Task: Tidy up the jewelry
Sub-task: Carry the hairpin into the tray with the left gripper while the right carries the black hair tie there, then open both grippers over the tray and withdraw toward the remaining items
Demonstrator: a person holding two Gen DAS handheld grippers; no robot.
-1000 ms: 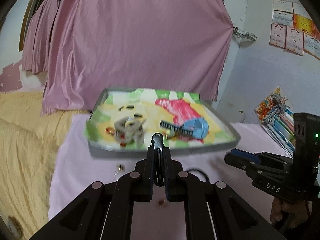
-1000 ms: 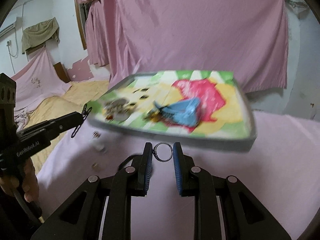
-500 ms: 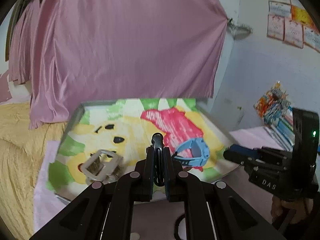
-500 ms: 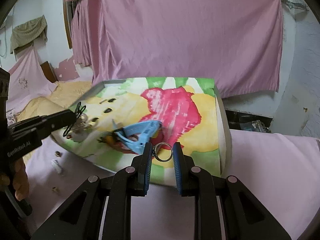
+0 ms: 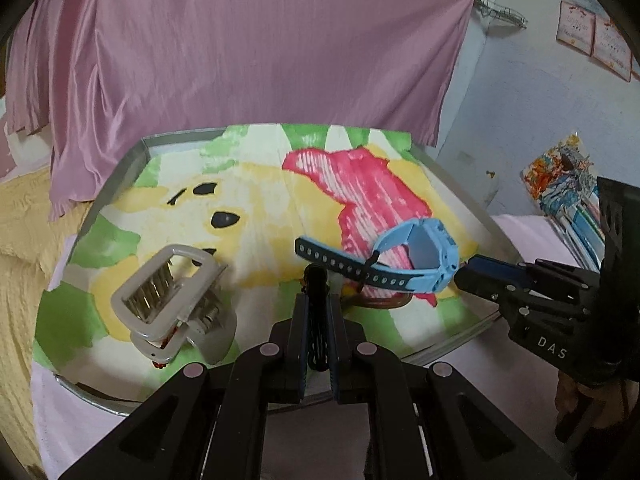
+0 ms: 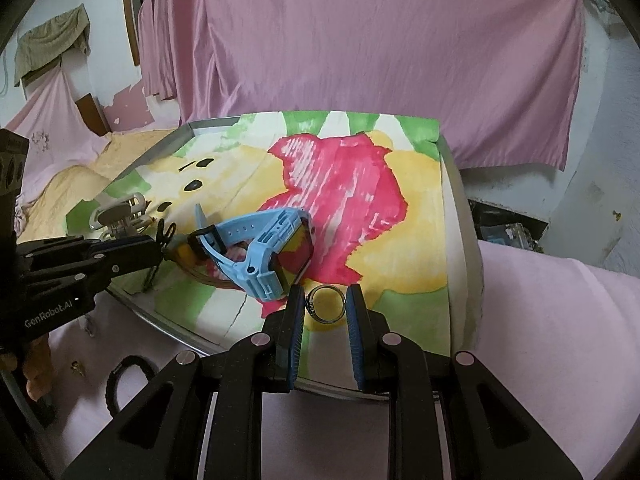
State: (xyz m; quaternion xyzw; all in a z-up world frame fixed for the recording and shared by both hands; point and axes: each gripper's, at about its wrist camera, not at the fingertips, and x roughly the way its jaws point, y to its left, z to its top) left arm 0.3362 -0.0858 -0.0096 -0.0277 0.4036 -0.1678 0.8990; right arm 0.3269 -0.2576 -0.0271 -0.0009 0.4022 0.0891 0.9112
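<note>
Gripping ring (image 6: 326,304) edge-on, rt tongs (image 6: 325,300), over tray (image 6: 460,216)

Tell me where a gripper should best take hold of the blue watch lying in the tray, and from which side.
Probably the dark perforated strap tail of the blue watch. It sticks out flat and thin, clear of the bulky case, pointing toward the grey hair claw, so pads could close across its width from above. The case looks wider and lies tilted on the tray.
</note>
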